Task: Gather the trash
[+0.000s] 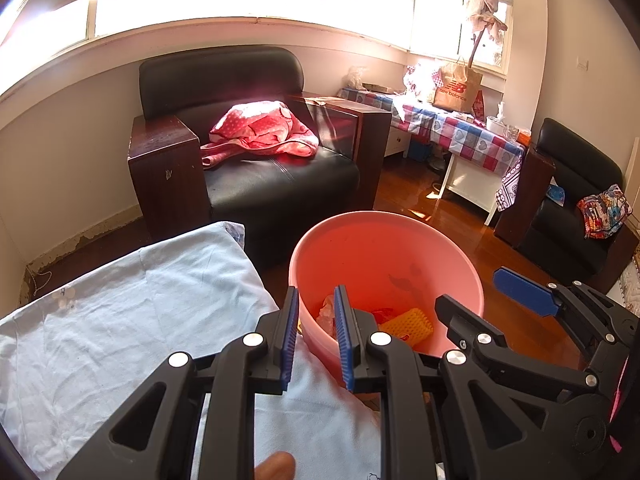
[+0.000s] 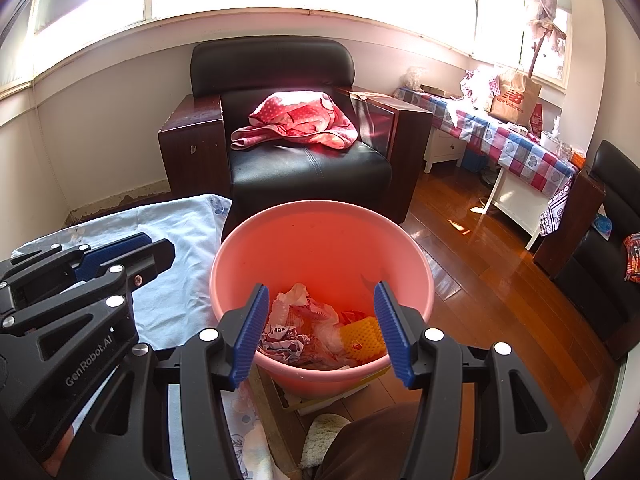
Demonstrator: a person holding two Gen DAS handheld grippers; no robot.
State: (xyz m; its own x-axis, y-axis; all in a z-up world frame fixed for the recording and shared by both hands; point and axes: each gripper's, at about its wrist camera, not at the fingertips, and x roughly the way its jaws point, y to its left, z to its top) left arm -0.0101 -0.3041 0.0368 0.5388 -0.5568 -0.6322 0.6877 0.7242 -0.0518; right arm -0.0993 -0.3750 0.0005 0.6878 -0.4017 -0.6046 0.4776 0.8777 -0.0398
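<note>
Hovering over the pink bucket's (image 1: 384,248) near rim, left gripper (image 1: 318,340) narrowly parted, empty. Right wrist view: right gripper (image 2: 320,332) spread wide, empty; crumpled wrappers (image 2: 296,328) lie in the bucket's bottom.

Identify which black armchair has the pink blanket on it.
The black armchair under the window, behind the pink bucket. The armchair at the right edge holds only a multicoloured item.

Bucket (image 2: 320,248) on the floor (image 2: 500,280) before the armchair (image 2: 296,152), trash (image 2: 320,328) inside, bed sheet (image 2: 180,248) to its left, table (image 2: 520,148) right.
</note>
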